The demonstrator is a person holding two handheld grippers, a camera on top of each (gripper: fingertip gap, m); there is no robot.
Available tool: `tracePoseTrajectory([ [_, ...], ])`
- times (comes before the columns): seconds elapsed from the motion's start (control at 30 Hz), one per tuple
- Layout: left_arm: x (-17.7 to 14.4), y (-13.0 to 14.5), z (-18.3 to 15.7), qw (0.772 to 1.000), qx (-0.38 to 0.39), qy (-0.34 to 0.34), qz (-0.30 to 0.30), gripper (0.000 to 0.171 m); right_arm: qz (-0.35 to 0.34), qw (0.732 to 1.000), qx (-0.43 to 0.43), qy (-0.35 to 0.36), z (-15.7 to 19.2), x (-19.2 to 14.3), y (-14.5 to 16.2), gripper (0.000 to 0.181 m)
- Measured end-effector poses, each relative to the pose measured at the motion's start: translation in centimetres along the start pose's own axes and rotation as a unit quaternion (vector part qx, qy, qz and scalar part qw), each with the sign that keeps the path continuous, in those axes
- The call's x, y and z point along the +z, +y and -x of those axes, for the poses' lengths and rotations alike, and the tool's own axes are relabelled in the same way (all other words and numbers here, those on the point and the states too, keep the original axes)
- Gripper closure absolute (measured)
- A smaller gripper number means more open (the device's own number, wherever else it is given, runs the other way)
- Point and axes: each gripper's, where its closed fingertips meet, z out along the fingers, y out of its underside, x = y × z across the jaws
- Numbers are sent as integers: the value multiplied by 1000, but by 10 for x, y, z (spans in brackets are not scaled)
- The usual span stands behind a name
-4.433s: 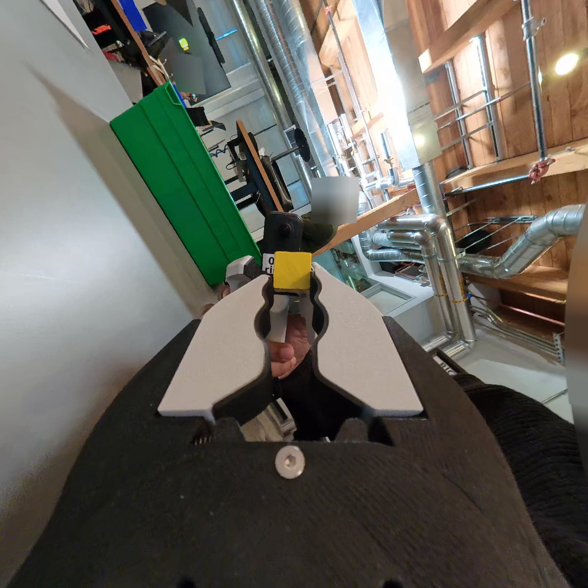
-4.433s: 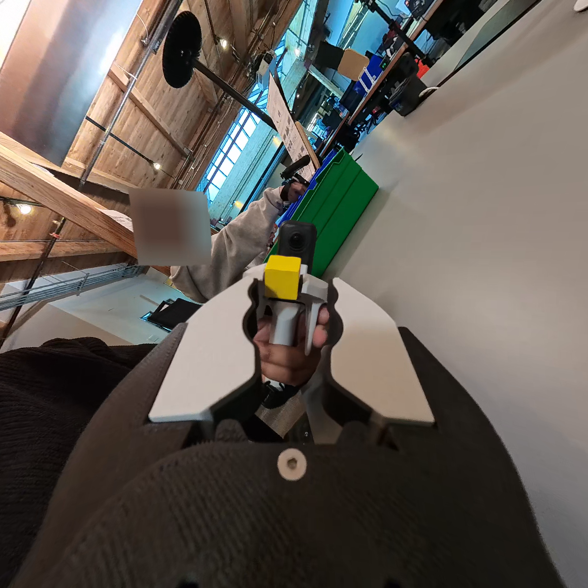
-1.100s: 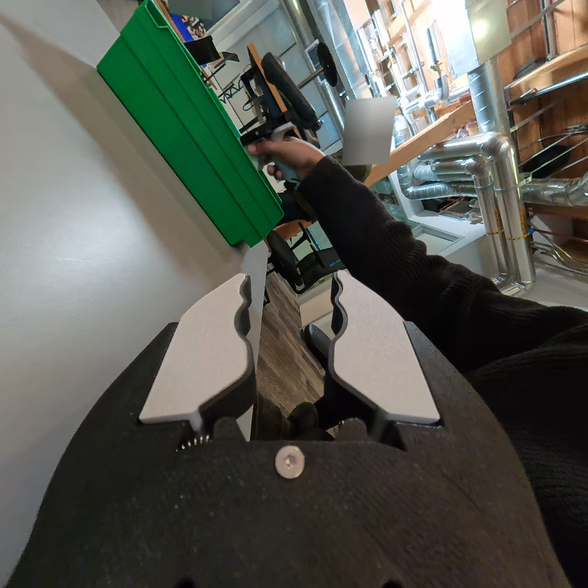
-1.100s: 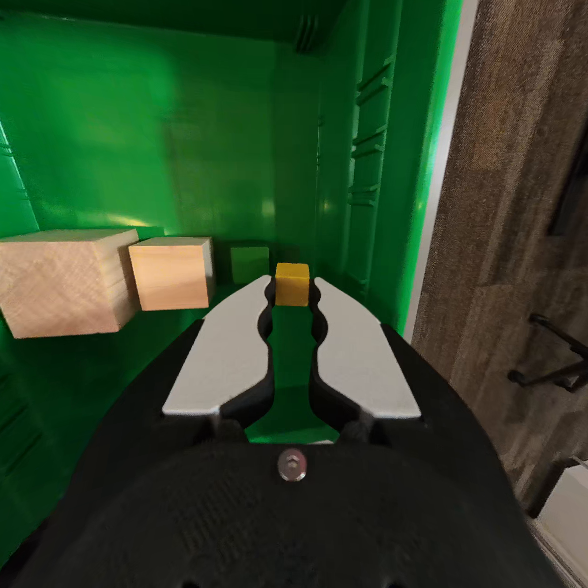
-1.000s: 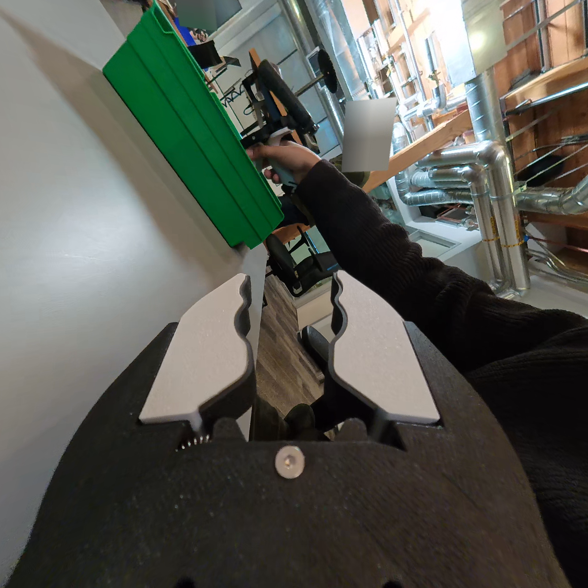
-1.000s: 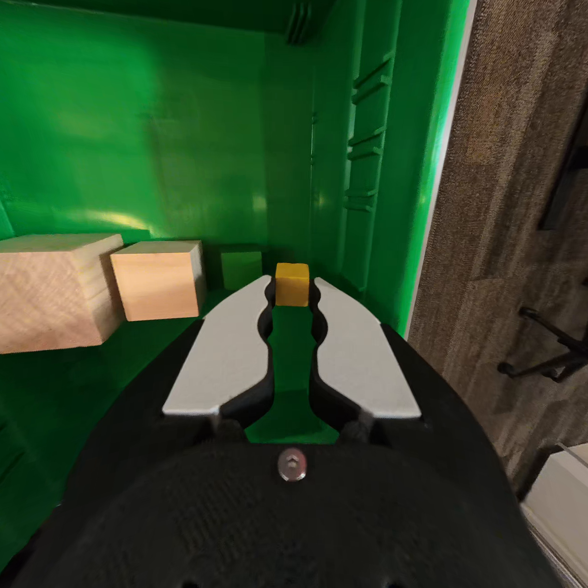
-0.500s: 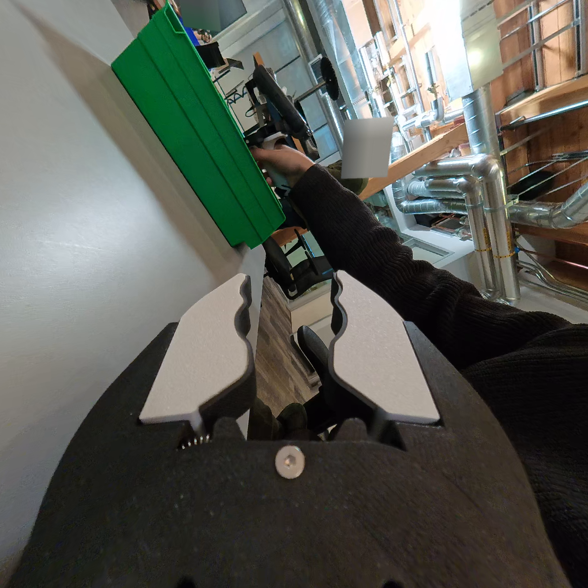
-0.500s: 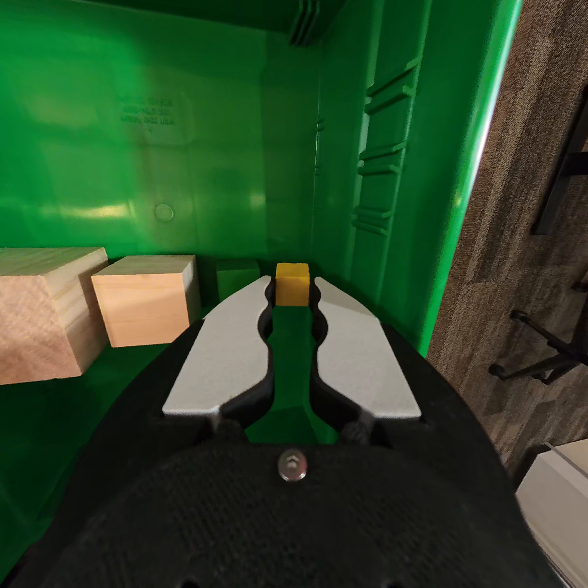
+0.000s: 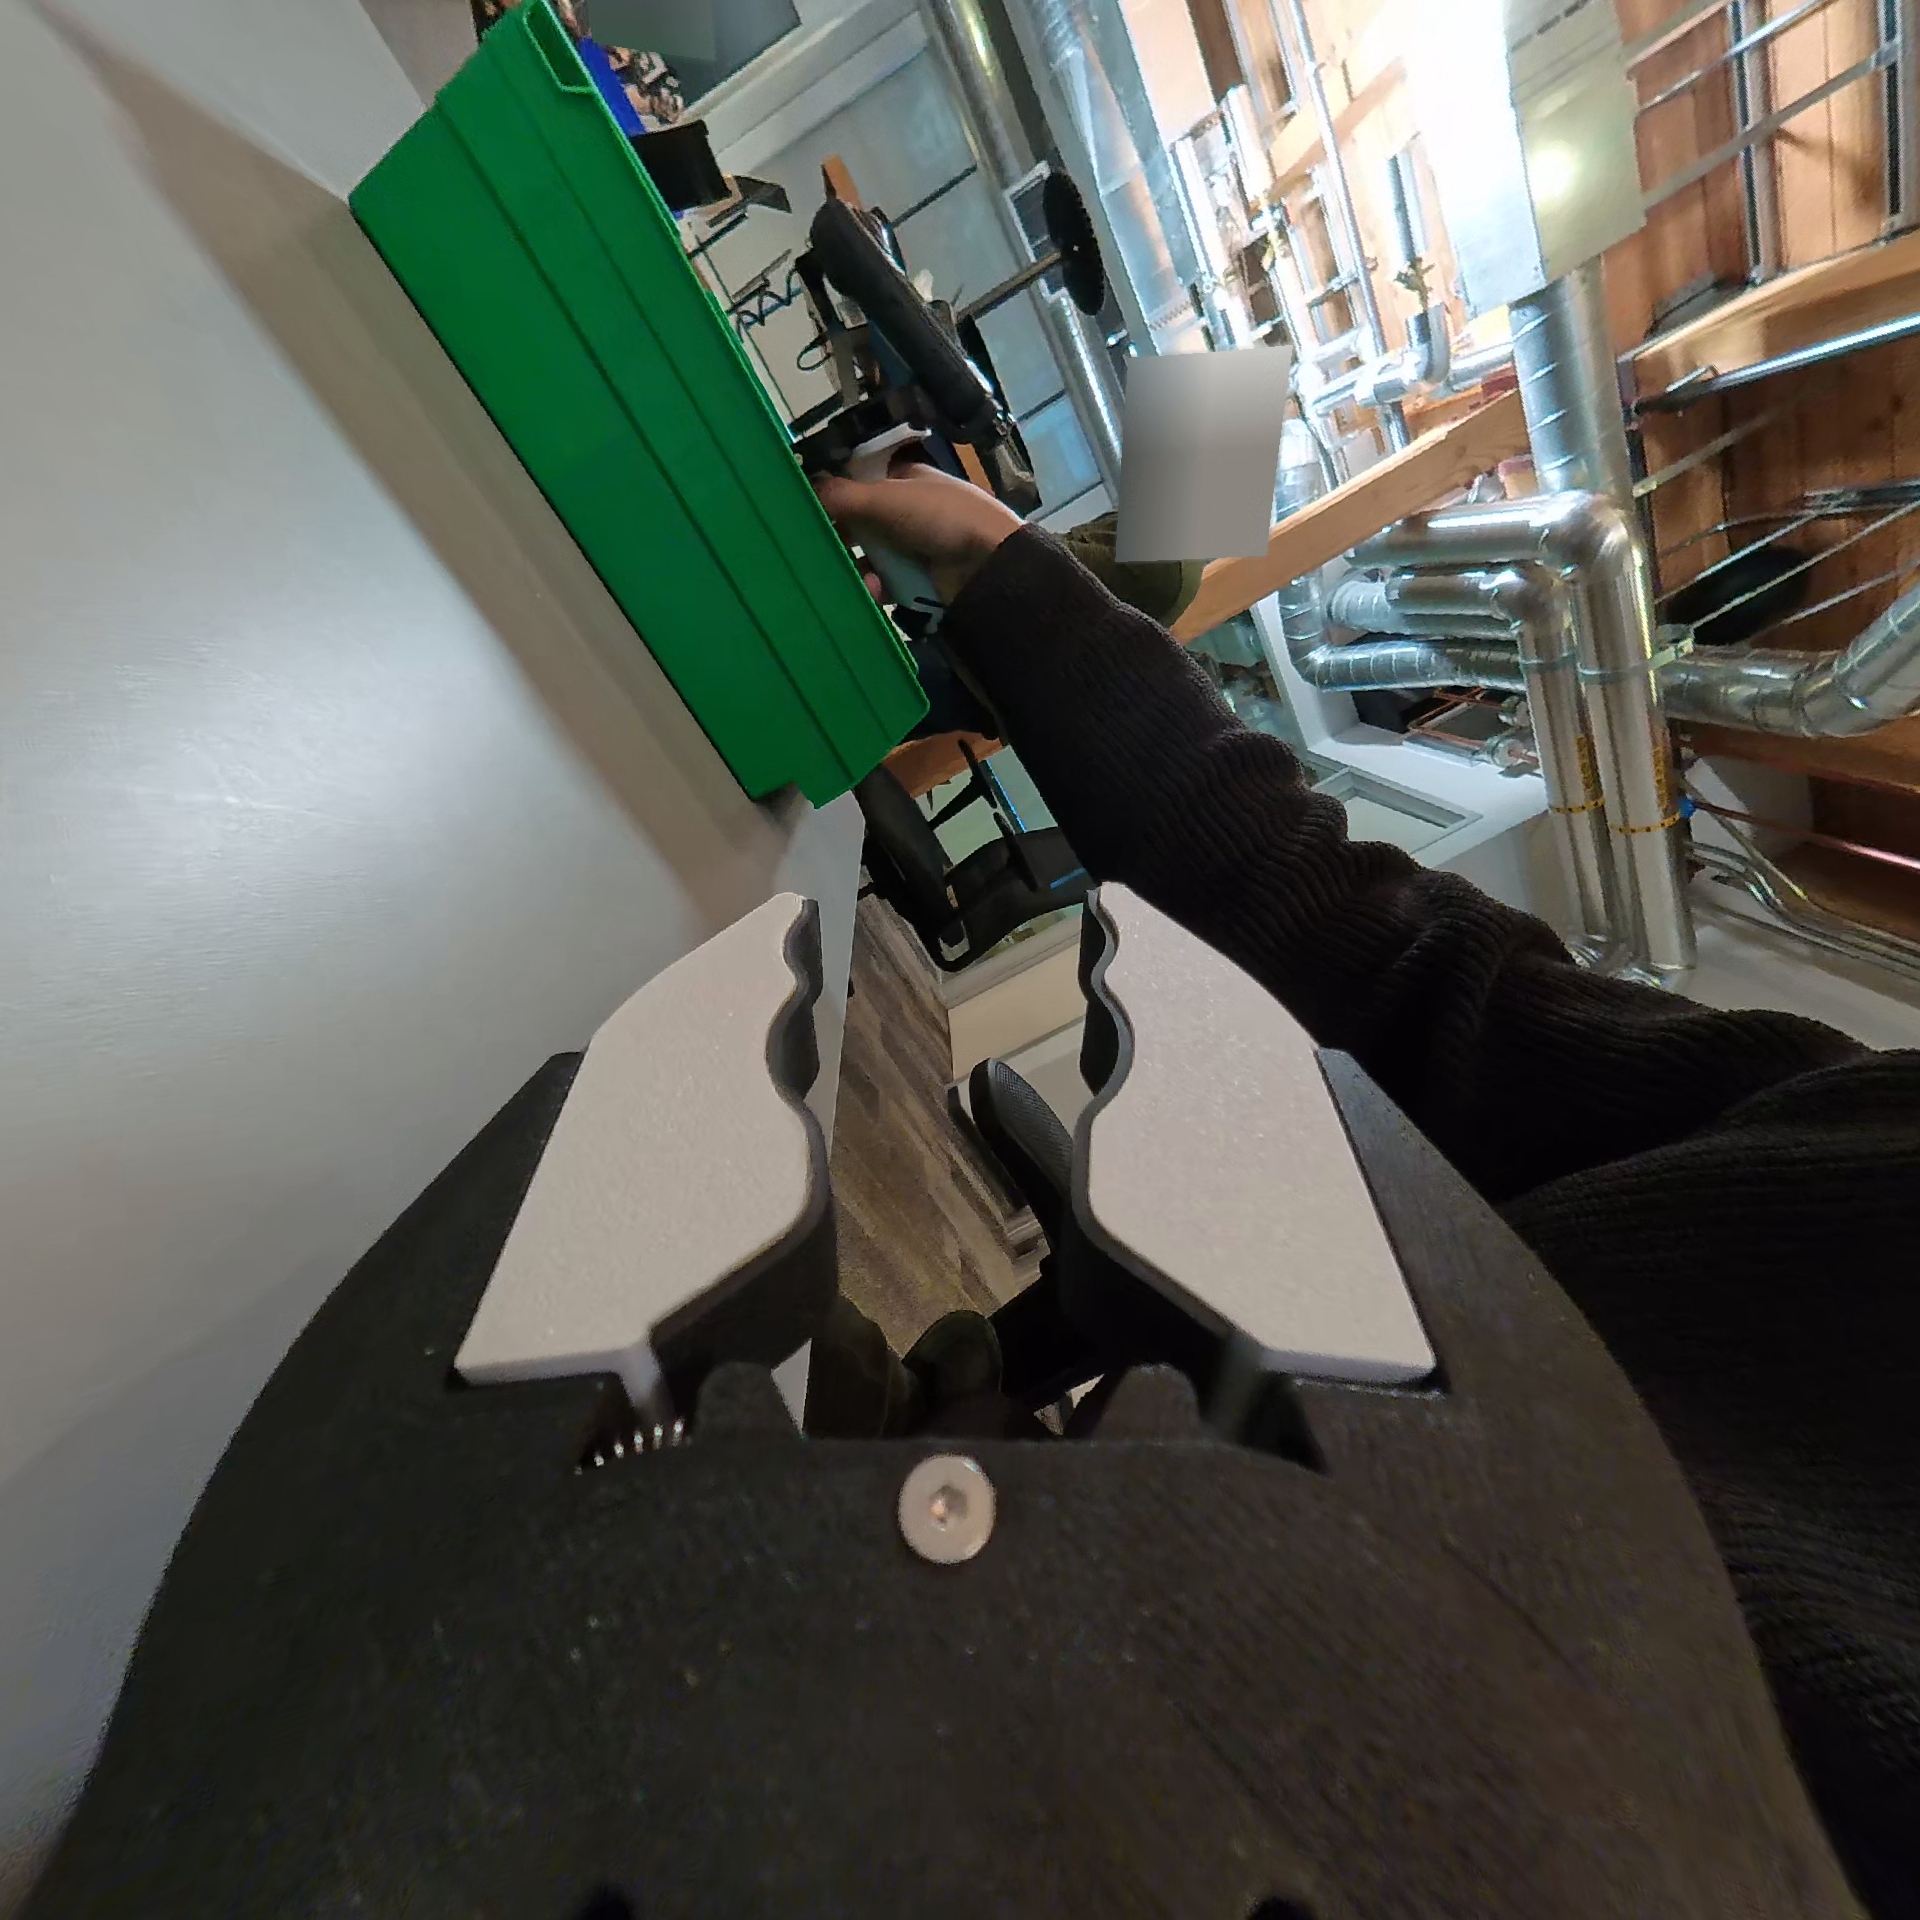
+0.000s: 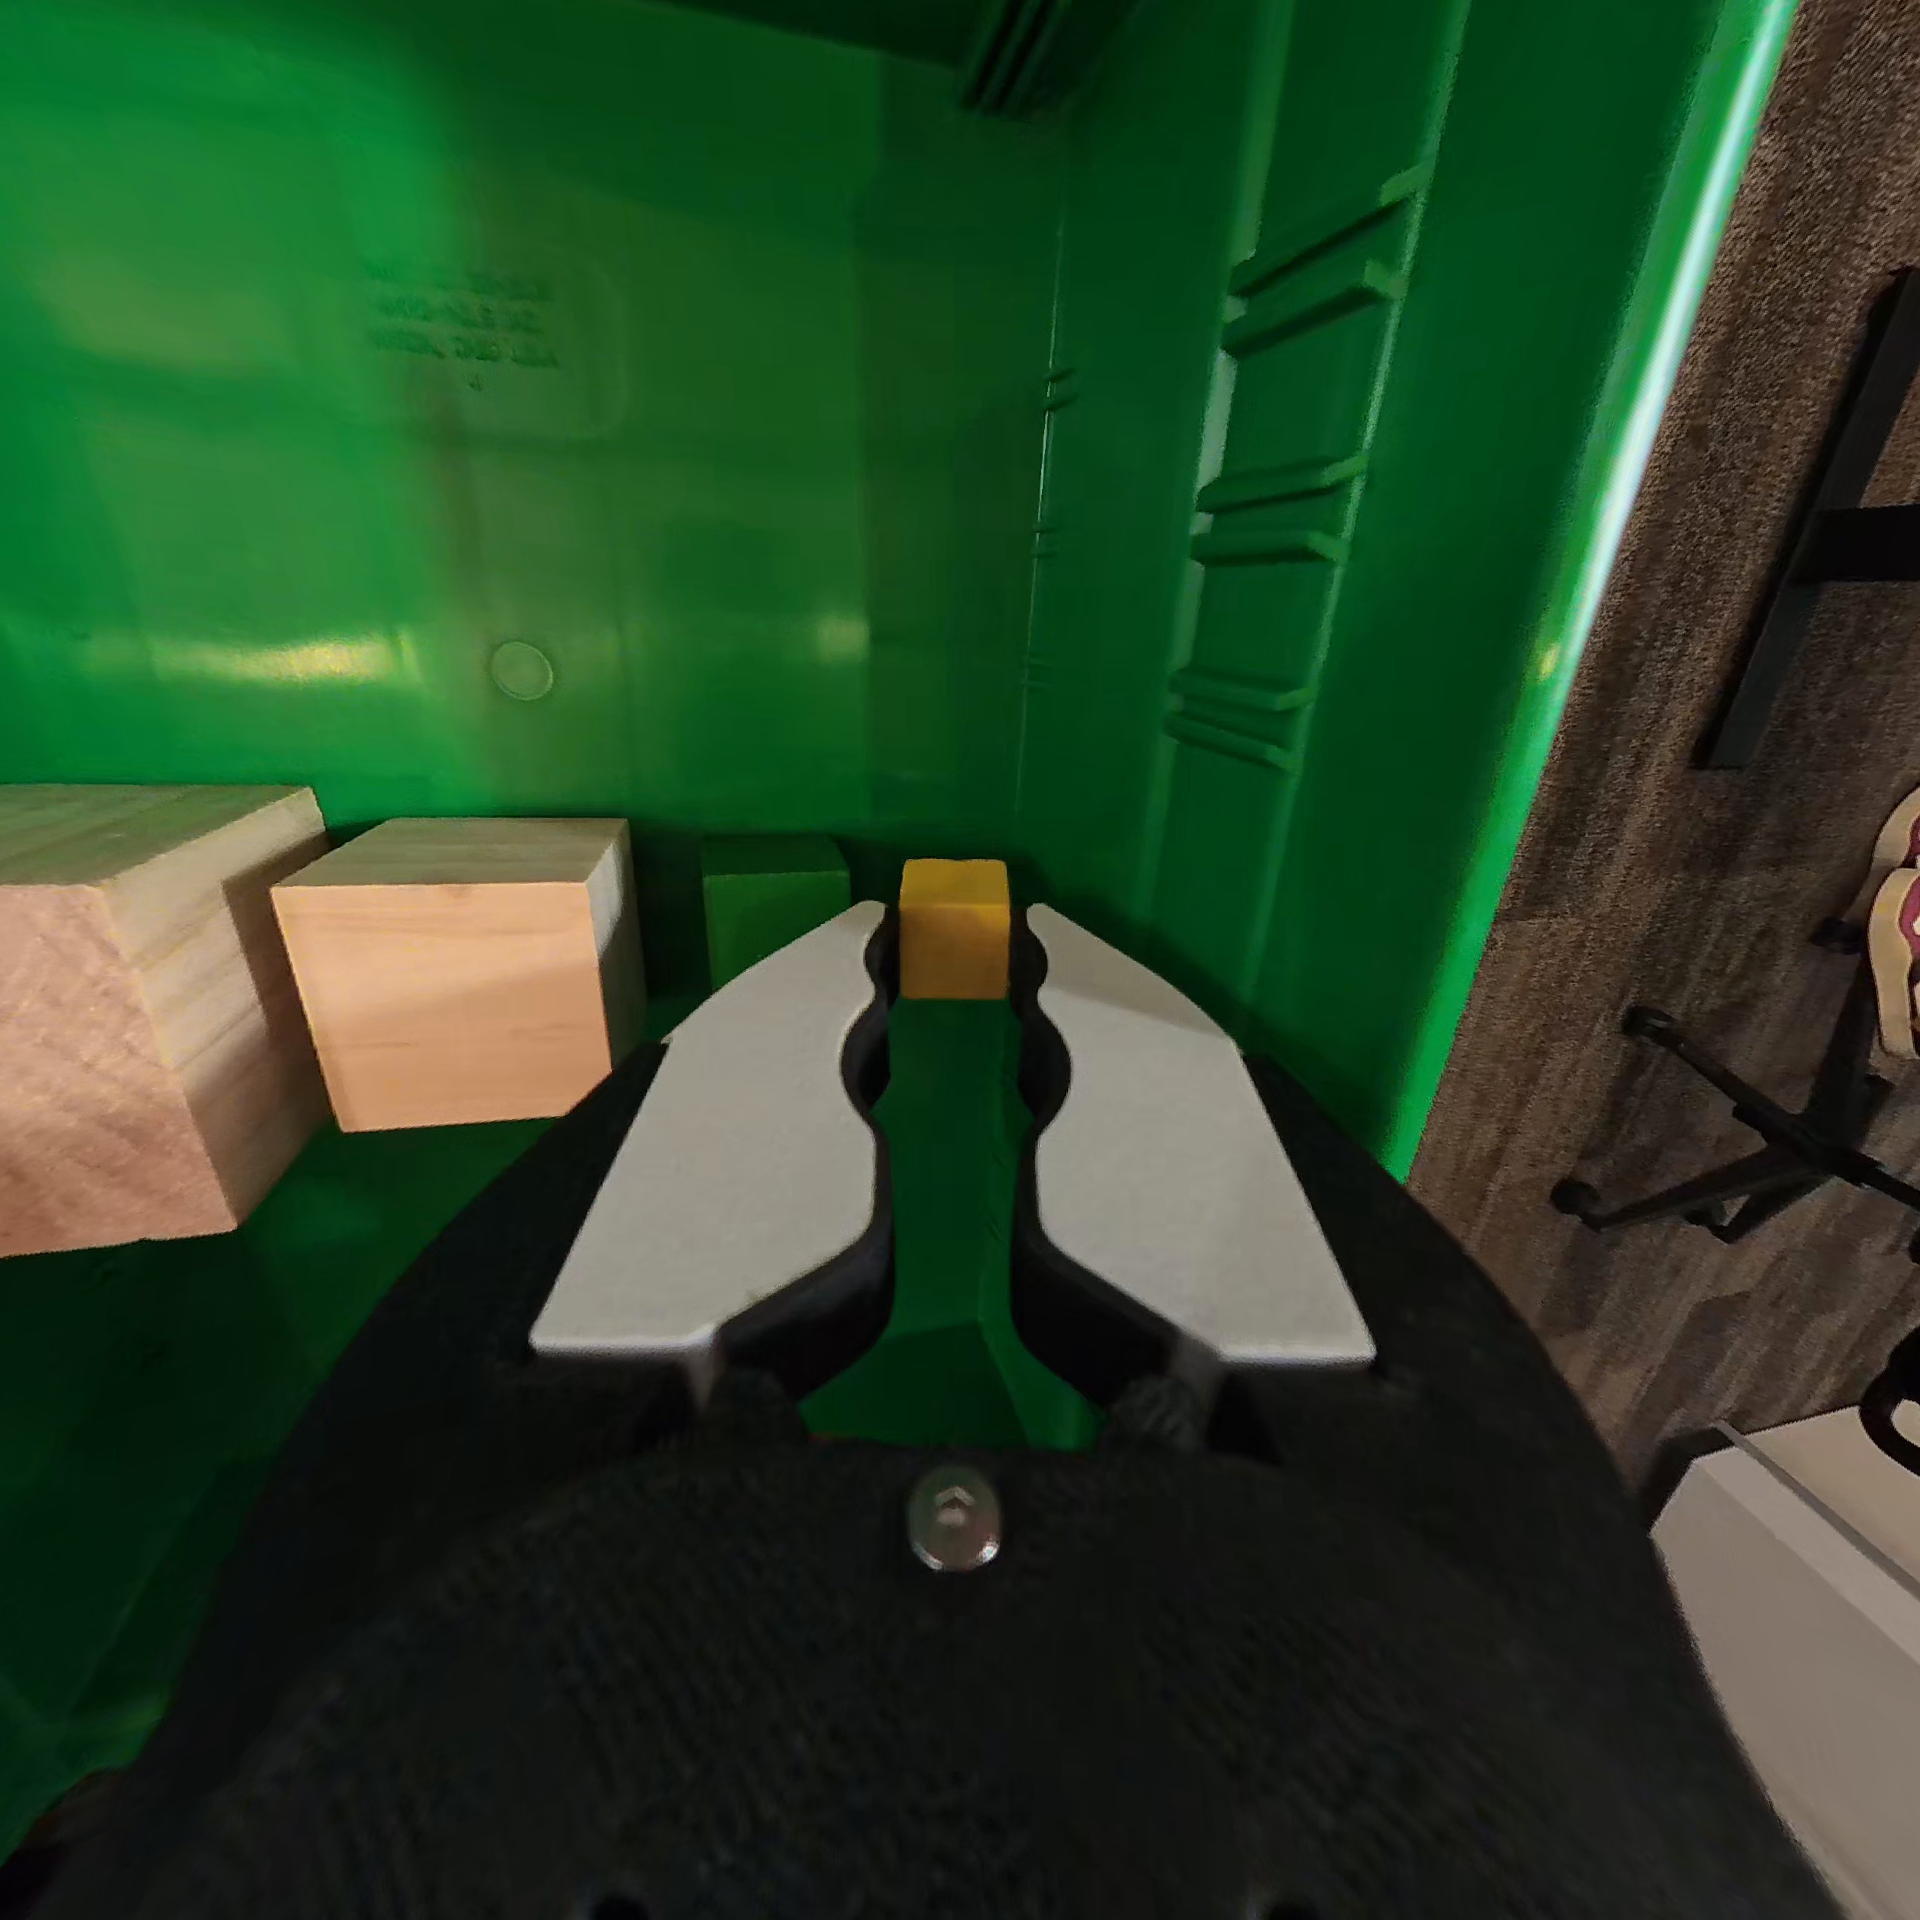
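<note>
My right gripper [image 10: 954,925] is shut on a small yellow cube [image 10: 954,935] and holds it low inside a green bin [image 10: 1299,520], near the bin's right wall. A green cube [image 10: 774,920] sits just left of the yellow cube. Left of that lie a medium wooden block [image 10: 457,966] and a larger wooden block [image 10: 94,1018]. I cannot tell whether the yellow cube touches the bin floor. My left gripper [image 9: 948,914] is open and empty, off the table's corner. In the left wrist view, a hand [image 9: 914,509] with the other gripper reaches into the green bin [image 9: 623,447].
The bin stands at the edge of a white table [image 9: 260,727]. A black-sleeved arm [image 9: 1247,831] crosses in front of my left gripper. Carpeted floor [image 10: 1662,831] and a black chair base [image 10: 1745,1143] lie right of the bin. Metal pipes [image 9: 1558,644] run behind.
Earlier both grippers held the yellow cube; the left has let go and is open. Over the last second the right gripper has moved deeper into the bin with the cube.
</note>
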Motion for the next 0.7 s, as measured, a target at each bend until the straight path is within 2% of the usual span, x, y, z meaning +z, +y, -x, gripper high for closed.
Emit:
tracePoseTrajectory([
  [0.7, 0, 1, 0, 1000, -4, -1, -1, 125, -9, 1000, -4, 11, 4, -5, -5, 157],
])
